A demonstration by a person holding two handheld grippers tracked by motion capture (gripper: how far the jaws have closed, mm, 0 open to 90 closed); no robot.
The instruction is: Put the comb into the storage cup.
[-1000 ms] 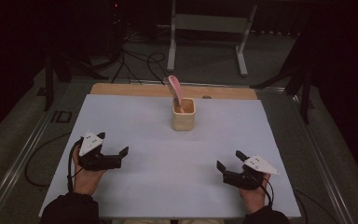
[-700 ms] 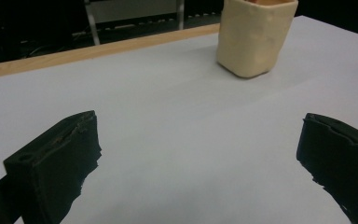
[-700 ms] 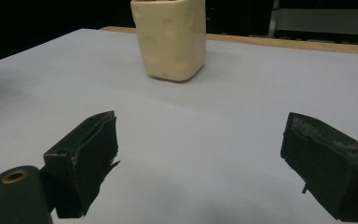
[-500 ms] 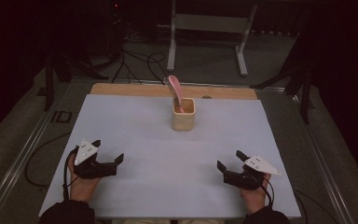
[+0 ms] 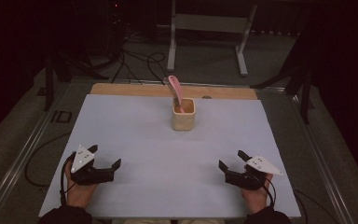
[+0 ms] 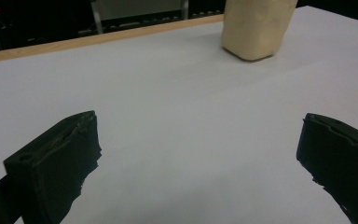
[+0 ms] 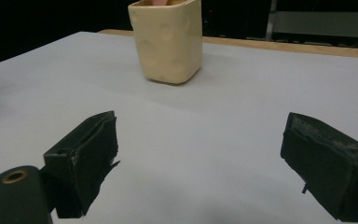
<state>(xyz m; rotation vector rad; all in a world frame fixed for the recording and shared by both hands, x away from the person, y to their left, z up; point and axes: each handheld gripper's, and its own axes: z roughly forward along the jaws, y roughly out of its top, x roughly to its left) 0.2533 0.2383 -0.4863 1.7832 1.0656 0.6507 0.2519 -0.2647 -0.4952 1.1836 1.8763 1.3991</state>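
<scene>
A cream cup [image 5: 183, 114] stands on the white table top [image 5: 135, 126], behind the middle, with a pink utensil [image 5: 174, 89] leaning out of it to the back left. My left gripper [image 5: 105, 157] rests near the front left edge, open, nothing between its jaws. My right gripper [image 5: 232, 159] sits near the front right edge, also open and empty. In the left gripper view the left gripper [image 6: 196, 158] spans bare table, with the cup [image 6: 256, 28] far ahead to the right. In the right gripper view the right gripper [image 7: 200, 154] faces the cup [image 7: 170, 39], well apart from it.
A wooden strip [image 5: 135, 89] runs along the table's far edge. Beyond it a metal stand [image 5: 209, 23] and cables [image 5: 130, 60] lie on the dark floor. Metal rails [image 5: 23, 154] flank the table.
My left gripper has drawn back toward the front edge of the table. The right gripper, the cup and the pink utensil have stayed in place.
</scene>
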